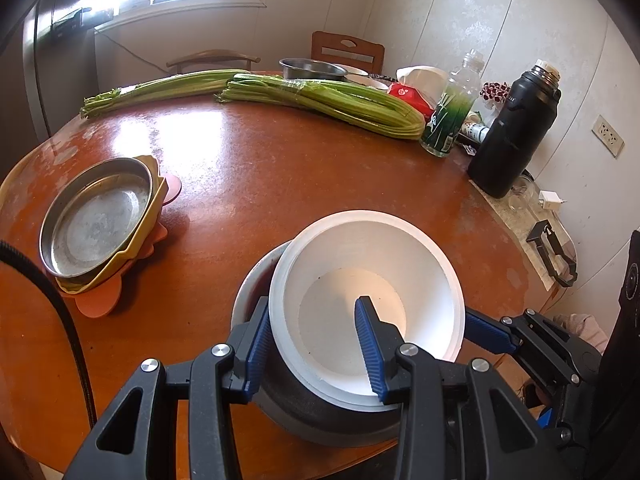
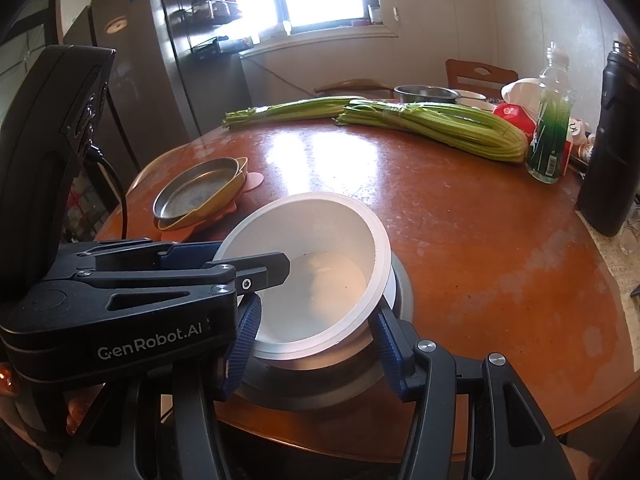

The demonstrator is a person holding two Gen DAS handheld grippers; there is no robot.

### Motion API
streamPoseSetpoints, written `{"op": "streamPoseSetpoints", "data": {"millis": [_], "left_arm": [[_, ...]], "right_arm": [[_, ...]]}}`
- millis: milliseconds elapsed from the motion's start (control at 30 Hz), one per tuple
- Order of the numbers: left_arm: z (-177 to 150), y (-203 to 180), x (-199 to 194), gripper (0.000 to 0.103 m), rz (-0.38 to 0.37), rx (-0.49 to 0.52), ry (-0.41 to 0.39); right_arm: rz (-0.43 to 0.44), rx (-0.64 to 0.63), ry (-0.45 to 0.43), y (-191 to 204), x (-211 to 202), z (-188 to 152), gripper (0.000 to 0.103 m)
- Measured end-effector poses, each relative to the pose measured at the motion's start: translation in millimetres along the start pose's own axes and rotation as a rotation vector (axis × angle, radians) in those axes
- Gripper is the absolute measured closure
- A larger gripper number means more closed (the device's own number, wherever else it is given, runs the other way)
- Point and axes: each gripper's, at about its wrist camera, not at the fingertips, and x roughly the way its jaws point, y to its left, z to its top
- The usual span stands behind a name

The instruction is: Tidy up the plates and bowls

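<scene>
A white bowl (image 1: 372, 276) (image 2: 320, 264) sits tilted inside a grey metal bowl (image 1: 256, 280) (image 2: 400, 284) near the front edge of the round table. My left gripper (image 1: 312, 344) (image 2: 224, 264) straddles the white bowl's near rim, one finger inside and one outside, jaws apart. My right gripper (image 2: 316, 344) is open around the stacked bowls; its blue finger (image 1: 488, 332) shows beside the white bowl in the left wrist view. A metal plate (image 1: 96, 216) (image 2: 200, 192) rests on a yellow plate (image 1: 156, 200) (image 2: 236, 182) on a pink plate (image 1: 100, 300) at the left.
Two celery bundles (image 1: 320, 100) (image 2: 432, 124) lie across the back of the wooden table (image 1: 280, 184) (image 2: 480, 240). A metal pan (image 1: 312, 68), a glass bottle (image 1: 452, 112) and a black flask (image 1: 512, 128) stand at the back right. Chairs stand behind the table.
</scene>
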Motion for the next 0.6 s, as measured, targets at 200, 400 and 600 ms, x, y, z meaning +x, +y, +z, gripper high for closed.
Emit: {"op": "streamPoseSetpoints", "data": {"millis": [200,400,600], "left_arm": [[-0.3,1.5,0.5,0.062,-0.002,-0.003,0.0],[-1.8,3.7,-0.4,0.062,0.009,-0.005,-0.008],[-2.9,9.1,-2.7,0.061,0.015,-0.016,-0.012]], "right_arm": [[-0.011,-0.003,-0.002,-1.3,0.5,0.4,0.045],[-0.011,0.001,-0.005,-3.2,0.6,0.7,0.045],[-0.04,0.006,-0.012,-5.9,-1.3,0.1,0.042]]}}
